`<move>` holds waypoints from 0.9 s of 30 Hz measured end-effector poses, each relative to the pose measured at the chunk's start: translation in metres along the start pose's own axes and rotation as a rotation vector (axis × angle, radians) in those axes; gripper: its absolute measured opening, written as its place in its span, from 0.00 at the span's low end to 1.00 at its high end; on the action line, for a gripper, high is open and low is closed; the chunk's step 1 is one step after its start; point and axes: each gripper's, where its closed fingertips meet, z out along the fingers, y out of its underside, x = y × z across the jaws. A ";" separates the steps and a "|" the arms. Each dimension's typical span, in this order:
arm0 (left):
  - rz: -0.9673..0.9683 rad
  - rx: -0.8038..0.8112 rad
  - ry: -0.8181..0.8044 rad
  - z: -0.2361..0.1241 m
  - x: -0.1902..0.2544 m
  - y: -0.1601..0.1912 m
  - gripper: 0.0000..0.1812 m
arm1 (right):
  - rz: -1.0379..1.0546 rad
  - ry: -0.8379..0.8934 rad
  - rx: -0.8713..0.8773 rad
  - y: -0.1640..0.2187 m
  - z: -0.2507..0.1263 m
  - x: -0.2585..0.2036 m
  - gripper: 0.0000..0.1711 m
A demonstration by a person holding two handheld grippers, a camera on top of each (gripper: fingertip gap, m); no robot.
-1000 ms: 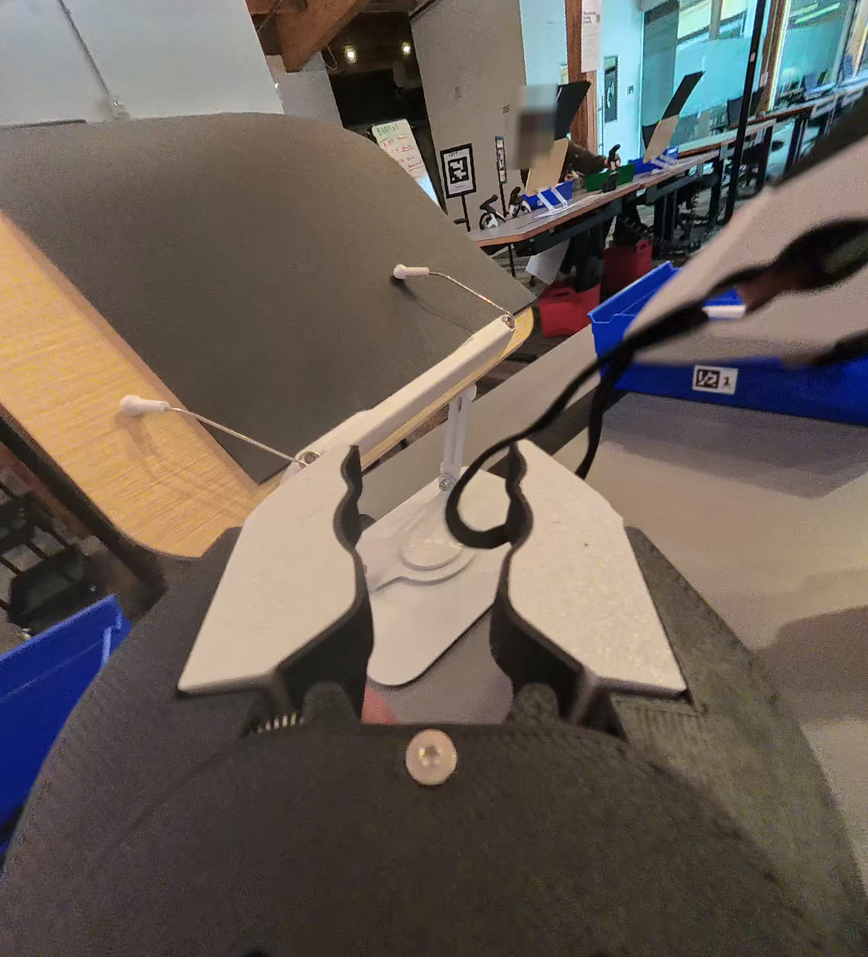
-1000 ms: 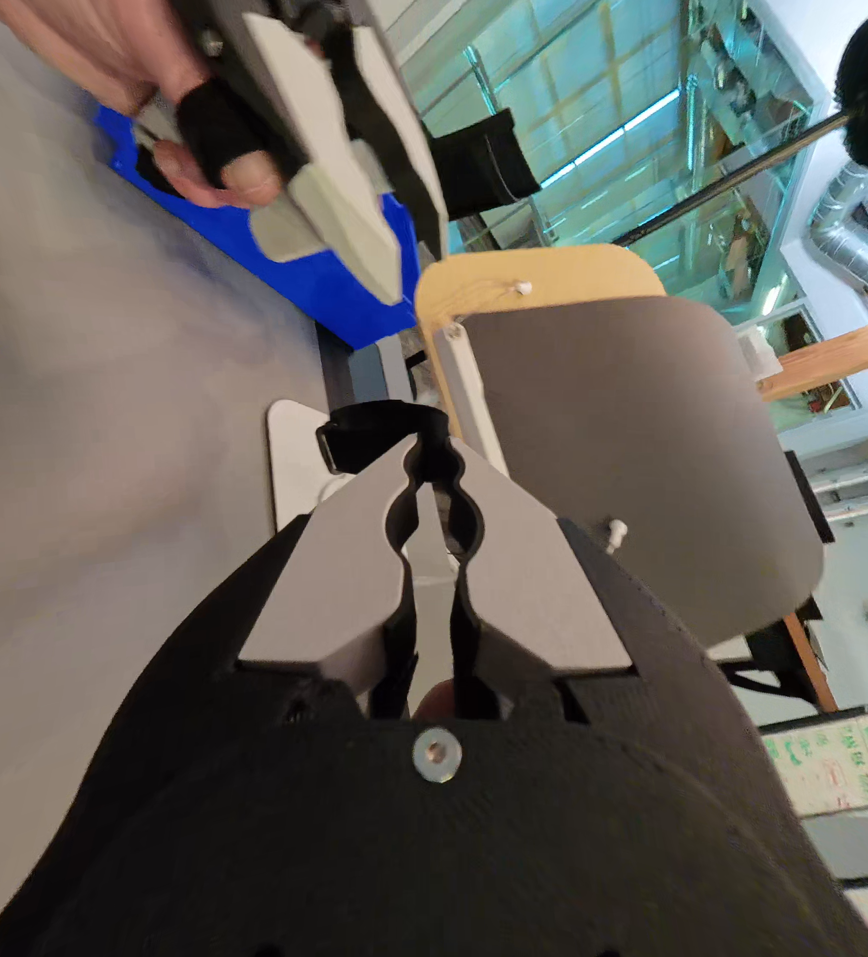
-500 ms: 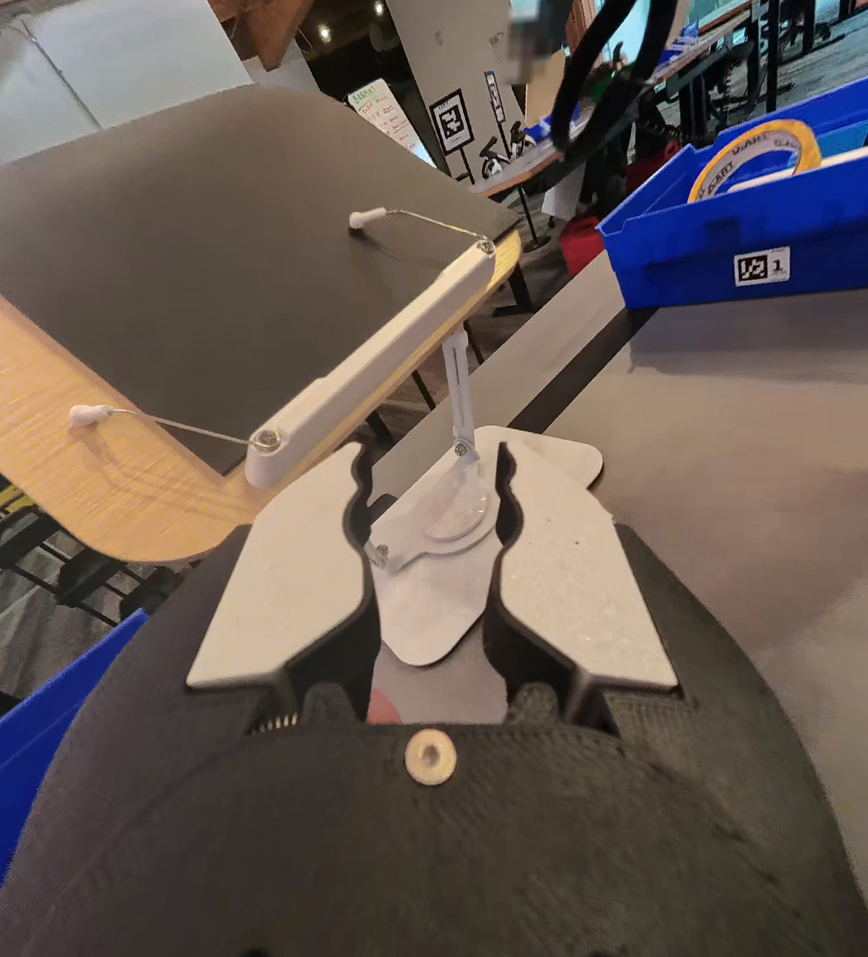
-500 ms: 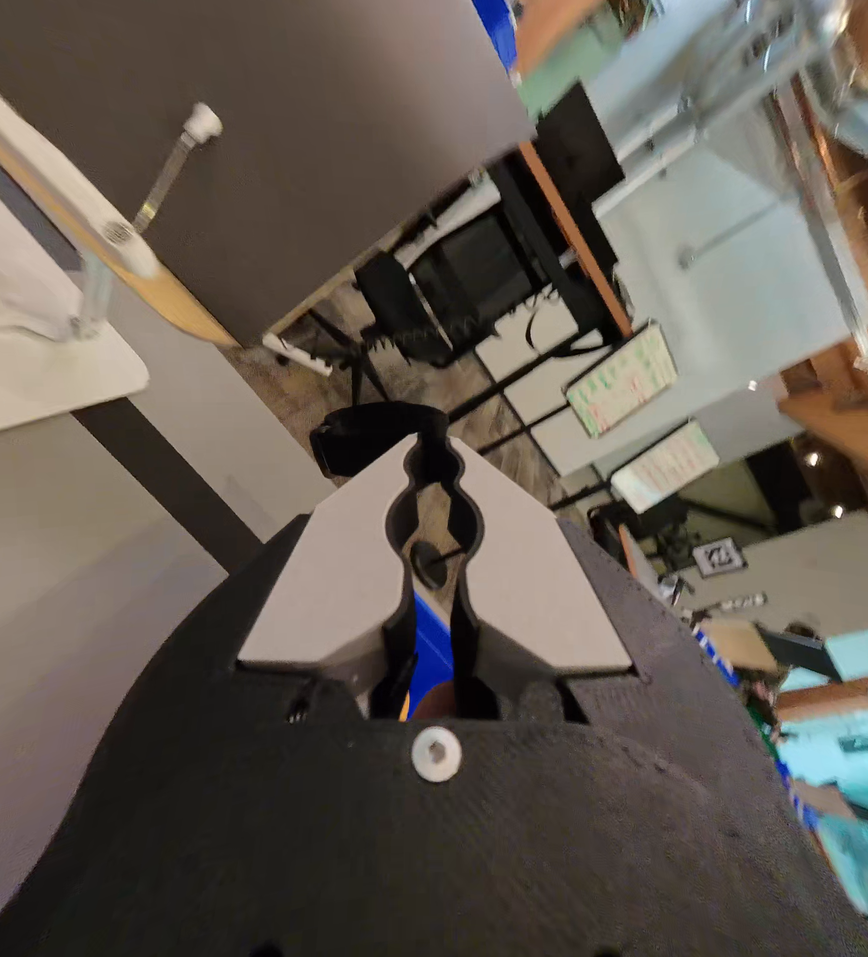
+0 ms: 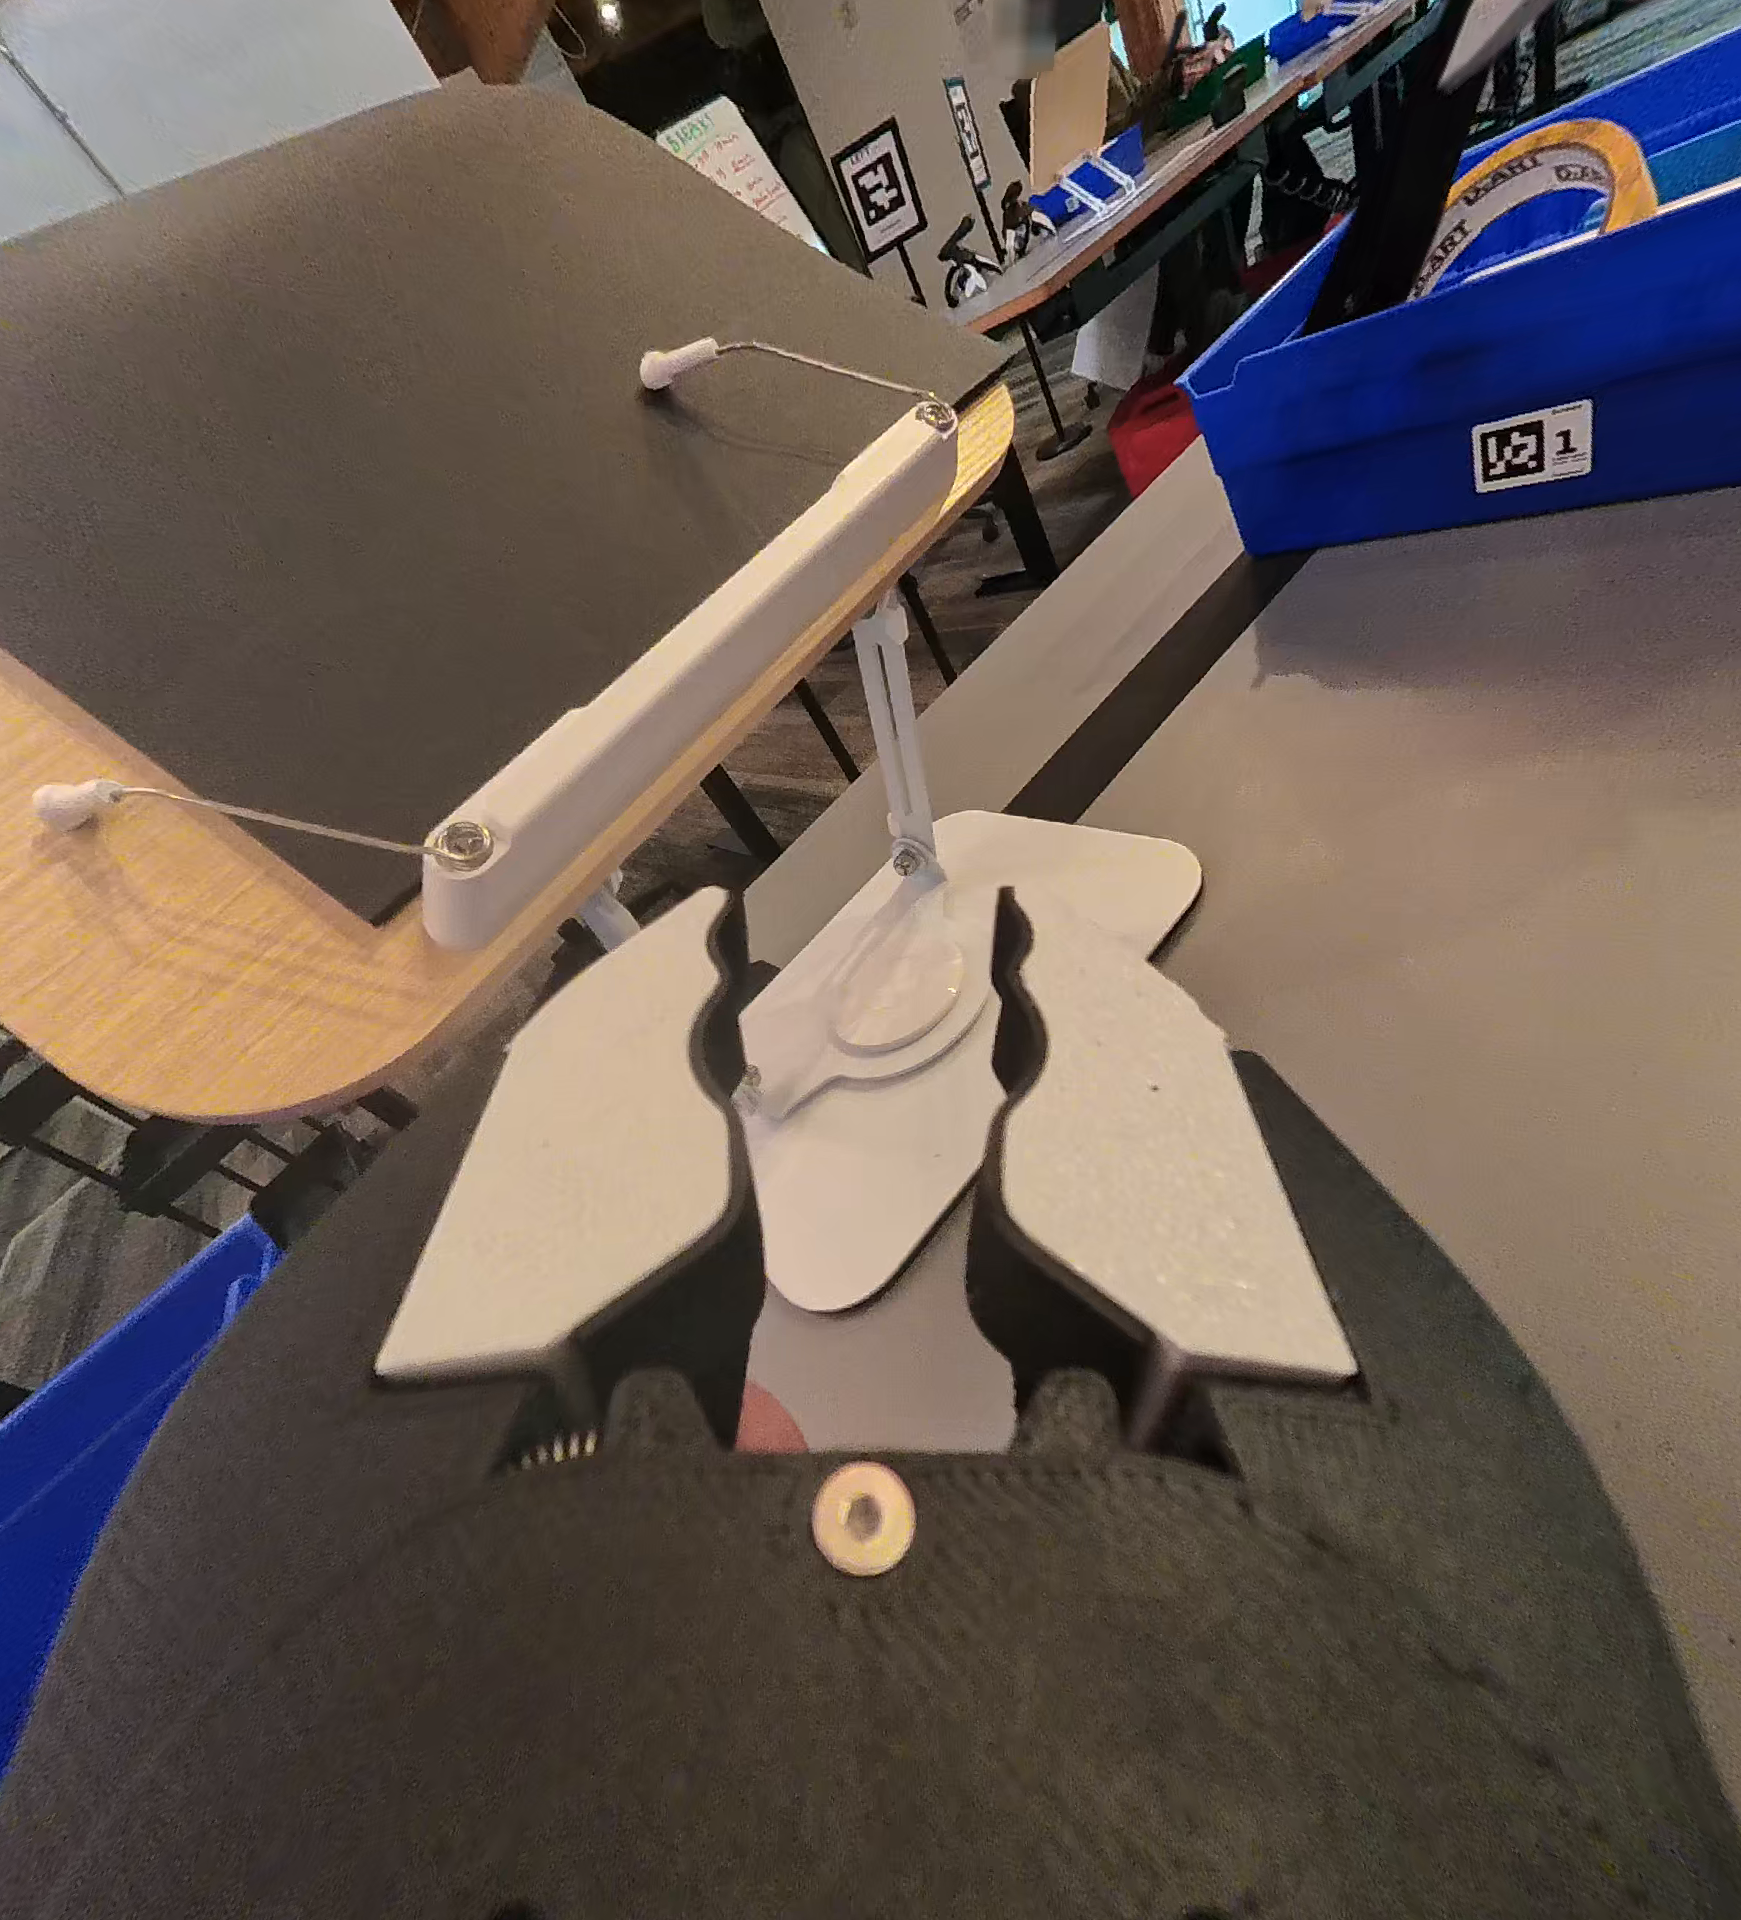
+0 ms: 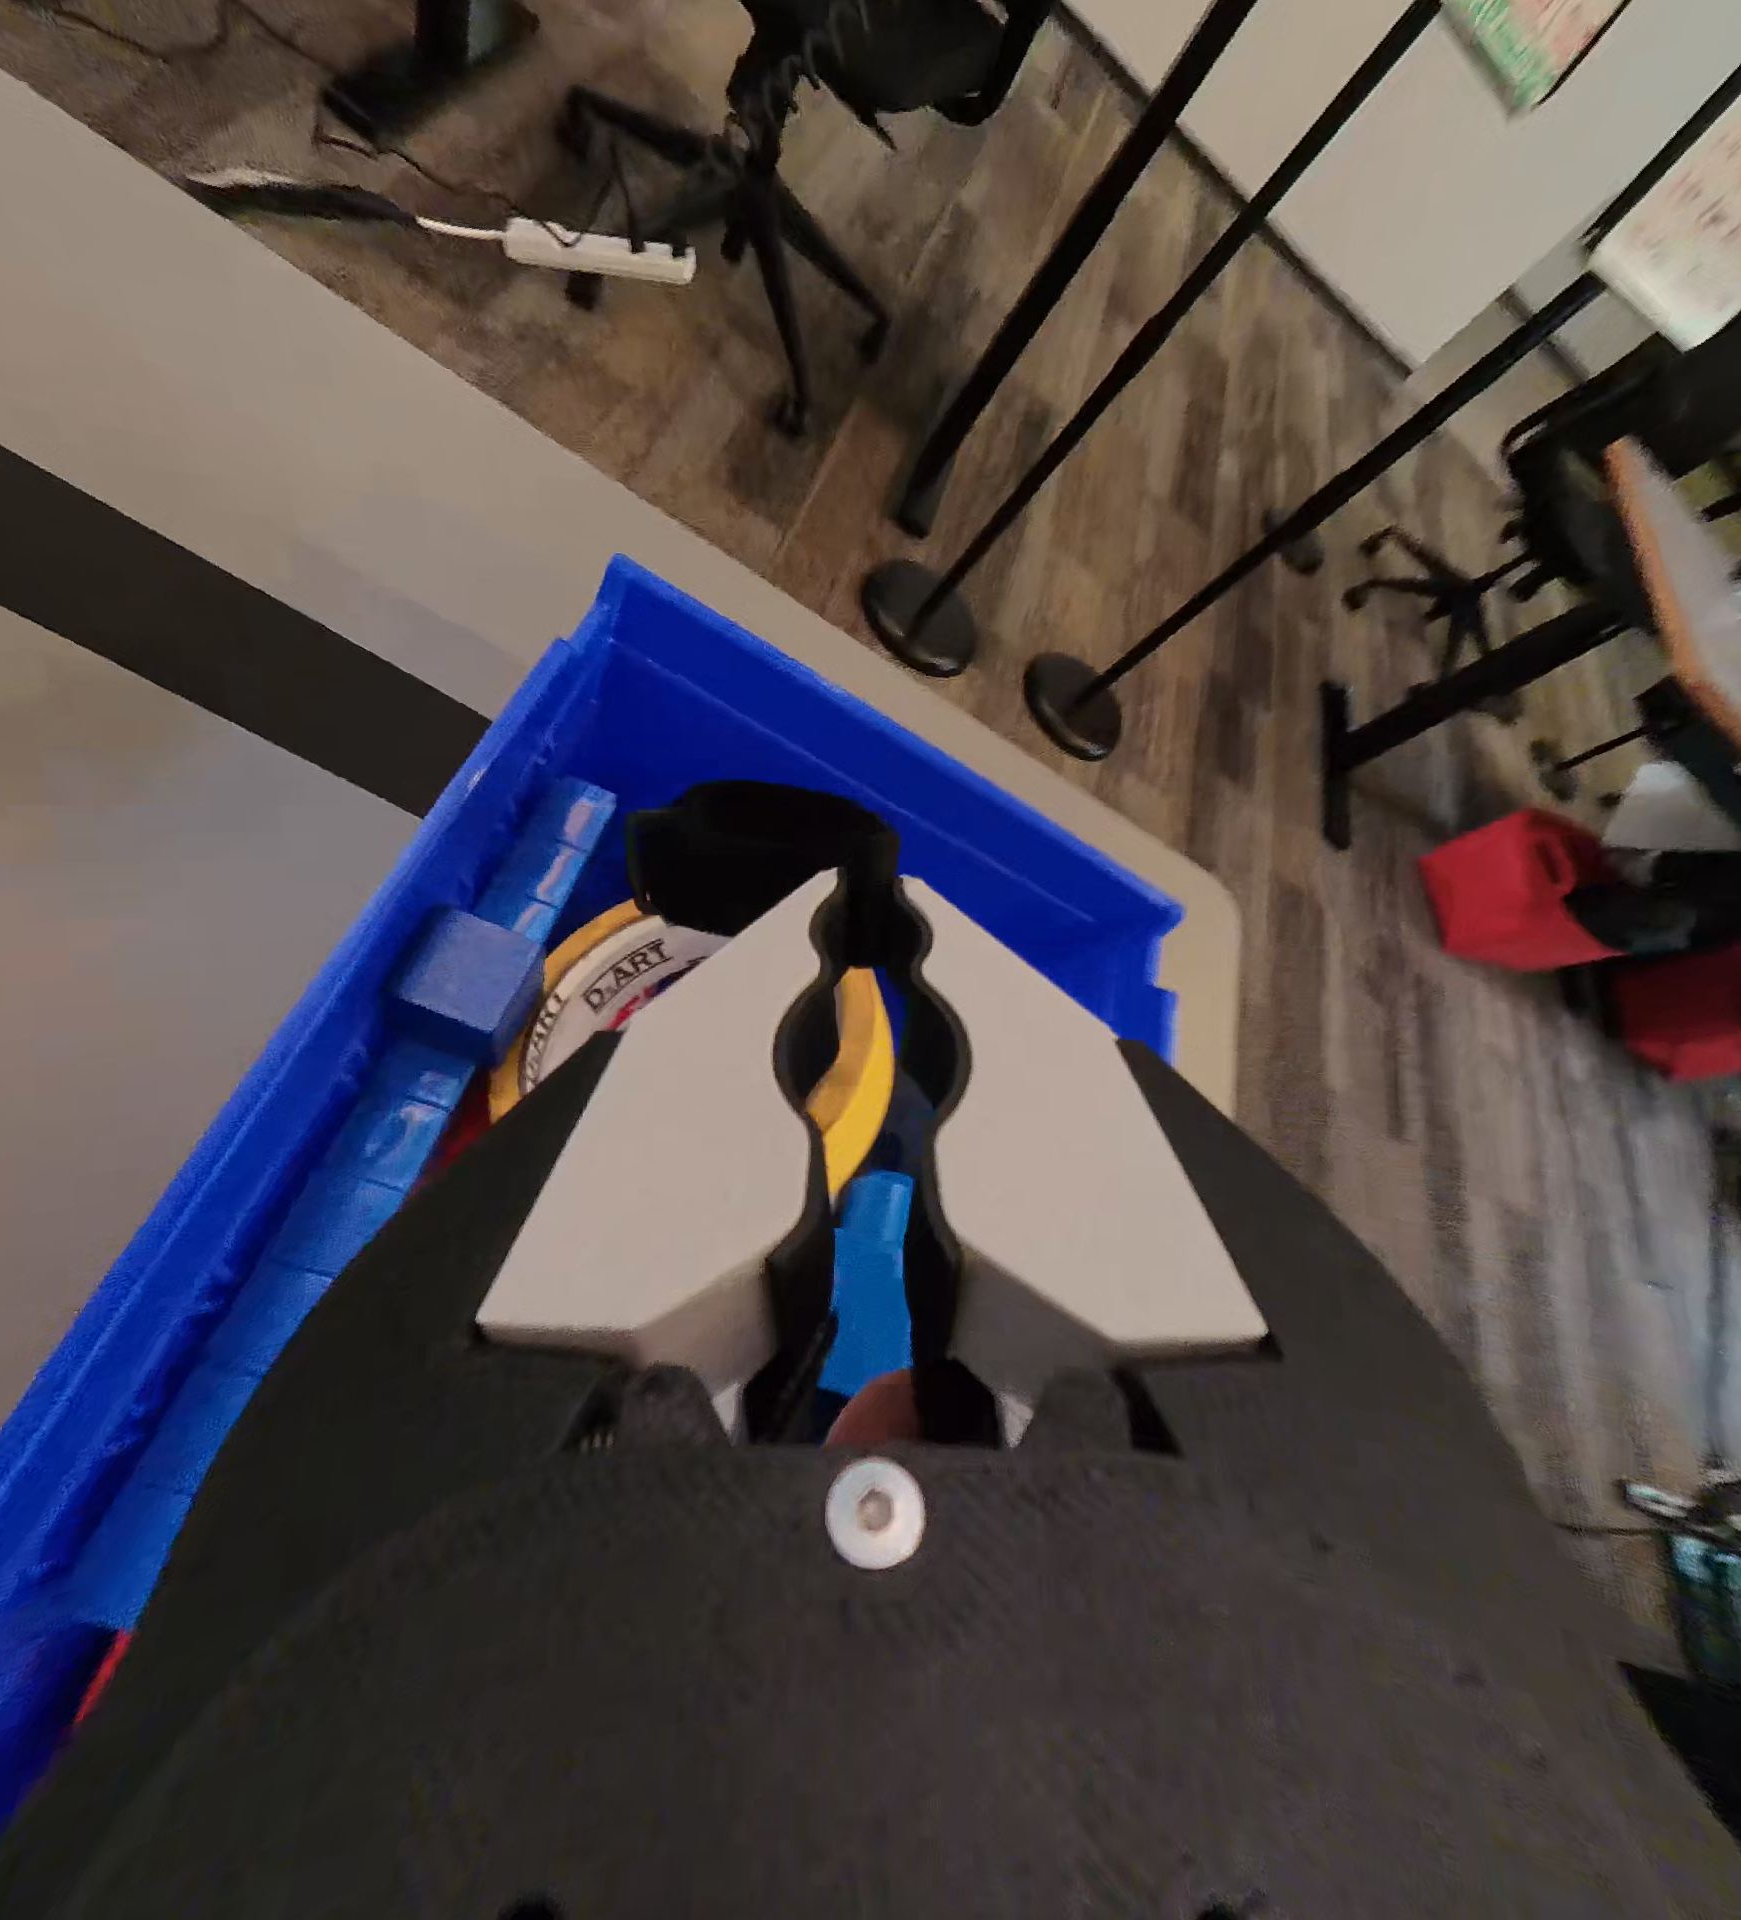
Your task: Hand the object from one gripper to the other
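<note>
Above the blue bin (image 6: 845, 717), in the right wrist view, the right gripper (image 6: 871, 894) has its jaws pressed together on a black strap (image 6: 741, 857). The strap sticks out from the fingertips toward 11 o'clock, and it hangs over the far corner of the bin. Inside the bin, a yellow tape roll (image 6: 861, 1070) lies under the fingers, and a small blue block (image 6: 466, 982) sits at 9 o'clock from it, against the bin wall. The bin stands on the grey table (image 6: 118, 831), near its rounded corner.

In the left wrist view, the left gripper (image 5: 866, 914) is wide open and holds nothing. Between its fingers a white stand (image 5: 1074, 873) is visible on the grey table (image 5: 1520, 831). The stand carries a tilted board (image 5: 274, 416), dark on top with a wooden edge, at 10 o'clock. The blue bin (image 5: 1468, 353) is at 2 o'clock, well apart from this gripper, and the tape roll (image 5: 1572, 156) shows inside it.
</note>
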 end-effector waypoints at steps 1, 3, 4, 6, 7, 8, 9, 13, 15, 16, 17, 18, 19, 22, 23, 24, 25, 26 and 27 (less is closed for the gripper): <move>-0.002 -0.002 0.004 0.000 0.001 0.001 0.25 | 0.018 -0.012 -0.021 0.007 0.006 -0.001 0.01; -0.003 -0.005 0.013 0.001 0.002 0.002 0.25 | 0.030 -0.014 -0.067 0.021 0.015 0.000 0.01; -0.003 -0.008 0.024 0.001 0.004 0.002 0.25 | 0.036 -0.026 -0.082 0.026 0.018 -0.002 0.02; -0.003 -0.021 0.040 0.003 0.008 0.004 0.25 | 0.051 -0.041 -0.090 0.030 0.022 -0.005 0.06; -0.002 -0.024 0.047 0.003 0.010 0.004 0.26 | 0.054 -0.056 -0.105 0.032 0.023 -0.007 0.11; 0.001 -0.025 0.057 0.003 0.012 0.004 0.26 | 0.050 -0.069 -0.116 0.034 0.024 -0.010 0.17; 0.005 -0.028 0.065 0.003 0.014 0.004 0.27 | 0.044 -0.076 -0.126 0.034 0.023 -0.012 0.25; 0.027 -0.022 0.060 0.000 0.010 -0.002 0.27 | 0.027 -0.067 -0.144 0.031 0.018 -0.013 0.38; 0.032 -0.004 0.044 -0.004 0.001 -0.008 0.27 | 0.022 -0.081 -0.146 0.029 0.015 -0.017 0.42; 0.039 0.004 0.044 -0.007 -0.003 -0.013 0.27 | 0.035 -0.116 -0.134 0.027 0.013 -0.022 0.48; 0.048 0.000 0.062 -0.009 -0.005 -0.016 0.28 | 0.054 -0.140 -0.122 0.024 0.012 -0.026 0.50; 0.056 -0.012 0.068 -0.012 -0.009 -0.018 0.29 | 0.067 -0.147 -0.115 0.022 0.011 -0.026 0.50; 0.065 -0.011 0.051 -0.015 -0.017 -0.021 0.29 | 0.078 -0.147 -0.108 0.020 0.010 -0.026 0.50; 0.067 -0.012 0.002 -0.026 -0.046 -0.025 0.29 | 0.087 -0.089 -0.079 0.009 0.004 -0.016 0.49; 0.063 -0.019 -0.026 -0.030 -0.059 -0.024 0.29 | 0.065 -0.060 -0.081 0.007 0.001 -0.012 0.49; 0.061 -0.024 -0.051 -0.035 -0.072 -0.024 0.29 | 0.037 -0.018 -0.088 0.006 -0.002 -0.007 0.48; 0.061 -0.031 -0.074 -0.041 -0.085 -0.024 0.29 | 0.012 0.035 -0.086 0.002 -0.005 0.000 0.45; 0.062 -0.039 -0.104 -0.047 -0.098 -0.024 0.28 | 0.005 0.074 -0.068 -0.004 -0.010 0.006 0.43; 0.068 -0.049 -0.140 -0.053 -0.113 -0.023 0.27 | 0.015 0.091 -0.036 -0.013 -0.015 0.008 0.41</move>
